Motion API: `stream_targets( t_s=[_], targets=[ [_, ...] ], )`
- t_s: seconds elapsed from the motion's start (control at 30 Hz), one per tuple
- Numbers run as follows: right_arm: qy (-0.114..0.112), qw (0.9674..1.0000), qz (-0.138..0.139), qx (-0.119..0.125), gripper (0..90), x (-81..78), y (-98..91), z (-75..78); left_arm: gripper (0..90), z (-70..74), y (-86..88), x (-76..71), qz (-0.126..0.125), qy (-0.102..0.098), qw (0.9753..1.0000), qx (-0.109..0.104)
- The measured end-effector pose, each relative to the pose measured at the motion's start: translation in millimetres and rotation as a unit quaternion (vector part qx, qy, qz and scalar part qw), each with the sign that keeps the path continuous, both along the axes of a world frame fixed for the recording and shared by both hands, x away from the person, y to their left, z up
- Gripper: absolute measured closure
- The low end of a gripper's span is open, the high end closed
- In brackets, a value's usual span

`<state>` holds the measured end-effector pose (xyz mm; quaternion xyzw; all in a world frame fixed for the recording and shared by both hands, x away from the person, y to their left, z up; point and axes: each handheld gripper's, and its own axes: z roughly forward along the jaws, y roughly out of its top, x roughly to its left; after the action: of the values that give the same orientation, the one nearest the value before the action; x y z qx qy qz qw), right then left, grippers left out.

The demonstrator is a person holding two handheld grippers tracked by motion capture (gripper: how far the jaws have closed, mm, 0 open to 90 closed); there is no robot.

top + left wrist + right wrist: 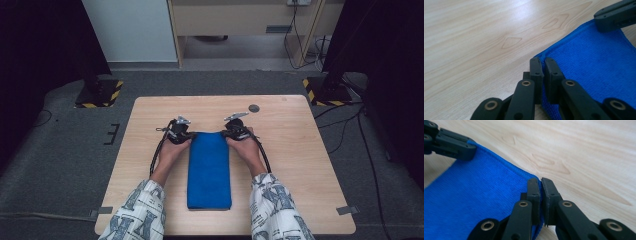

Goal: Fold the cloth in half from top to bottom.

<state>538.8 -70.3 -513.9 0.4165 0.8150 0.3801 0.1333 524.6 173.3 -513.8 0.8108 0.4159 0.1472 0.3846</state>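
Blue towel [209, 170] lengthwise front-to-back on table [295, 150], grippers pinching far corners

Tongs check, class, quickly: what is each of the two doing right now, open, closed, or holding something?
Left tongs: closed on the far left corner of the blue towel.
Right tongs: closed on the towel's far right corner.

The surface [295, 150] is evenly lit from above, while the floor and corners around it are left dim. A pale sheen is seen on the wood beyond the blue cloth [599, 67]. Nearest linkage parts are softly blurred.
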Motion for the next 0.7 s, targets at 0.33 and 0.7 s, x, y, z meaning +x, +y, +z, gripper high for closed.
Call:
stream_targets(
  t_s=[0.33,0.7],
  targets=[
    [-0.023,0.9995,-0.003,0.021,86.1,-10.8,-10.2,23.1,86.6,21.3,-6.7,-9.4,0.000,-0.024,0.9997,-0.008],
    [-0.034,0.9989,-0.003,0.032,86.1,-9.9,-13.9,33.1,86.9,38.6,-3.5,-11.9,0.003,-0.039,0.9992,-0.011]
  ],
)
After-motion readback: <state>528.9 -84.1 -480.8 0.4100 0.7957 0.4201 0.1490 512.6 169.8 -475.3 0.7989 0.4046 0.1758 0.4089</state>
